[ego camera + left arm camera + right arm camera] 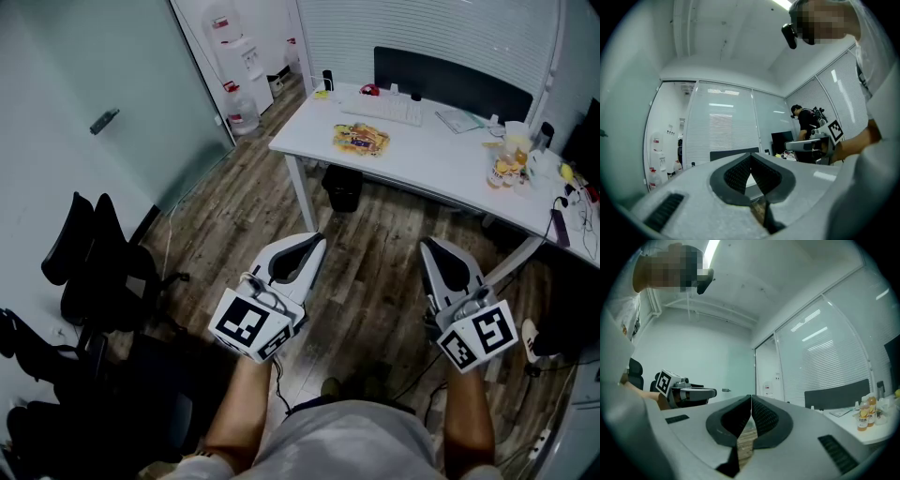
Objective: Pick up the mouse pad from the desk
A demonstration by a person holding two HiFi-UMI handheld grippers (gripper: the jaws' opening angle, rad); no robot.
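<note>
**Both grippers pressed shut, mouse pad lying on the desk**

The left gripper has its jaws pressed together with nothing between them. In its own view the two dark pads meet at the tip. The right gripper is the same, jaws together and empty. The person holds them side by side over the wooden floor, and both point toward the desk while staying well short of it.

The mouse pad lies flat on the white desk, near the front edge on the desk's left part. It has a yellow and orange print, and neither gripper touches it. Just behind it is a white keyboard, and behind that stands a dark panel. Several bottles with orange contents are grouped toward the right end of the desk. A black bin sits on the floor under the desk.

Further left, a water dispenser stands against the far wall with a water jug on the floor beside it. Black chairs are at the person's left.
</note>
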